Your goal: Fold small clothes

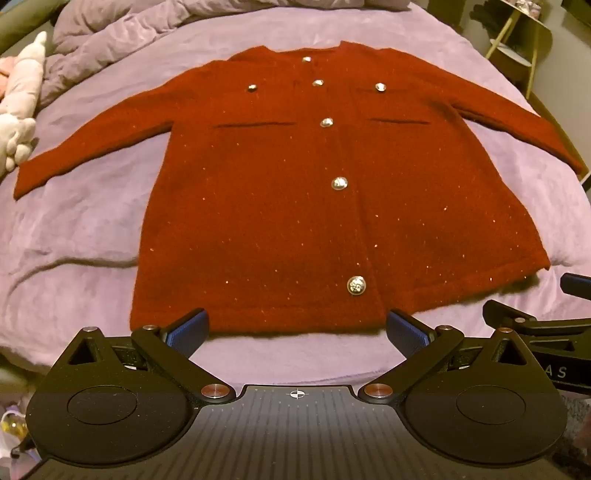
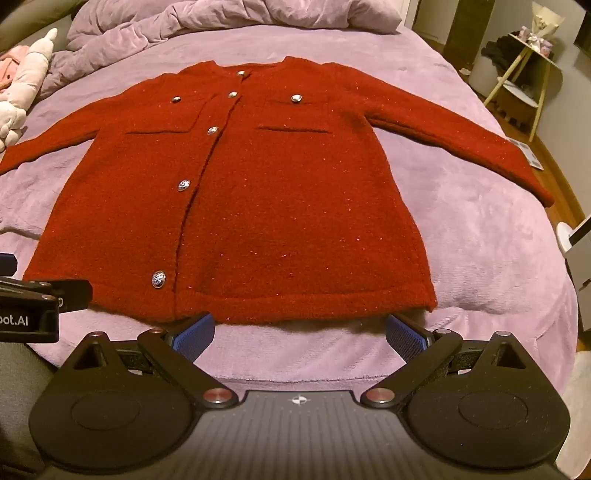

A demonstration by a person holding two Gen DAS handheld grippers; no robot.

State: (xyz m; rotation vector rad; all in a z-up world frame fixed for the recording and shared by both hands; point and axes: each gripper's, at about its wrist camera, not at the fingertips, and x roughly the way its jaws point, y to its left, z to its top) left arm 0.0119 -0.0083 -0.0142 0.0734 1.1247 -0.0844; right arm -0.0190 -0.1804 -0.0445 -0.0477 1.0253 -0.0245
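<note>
Red and flecked with sparkle, the little cardigan (image 1: 295,206) lies flat and buttoned on the lilac bed (image 1: 92,229), both sleeves spread out to the sides and its neckline towards the bunched duvet (image 2: 221,22) at the far end. Just short of the cardigan's hem, the left hand-held gripper (image 1: 297,330) hangs with its blue pads spread wide and nothing between them, and beside it the right hand-held gripper (image 2: 301,332) is spread just as wide over the hem's other half, also holding nothing. A pale plush toy (image 1: 18,110) sits by the cardigan's left sleeve.
</note>
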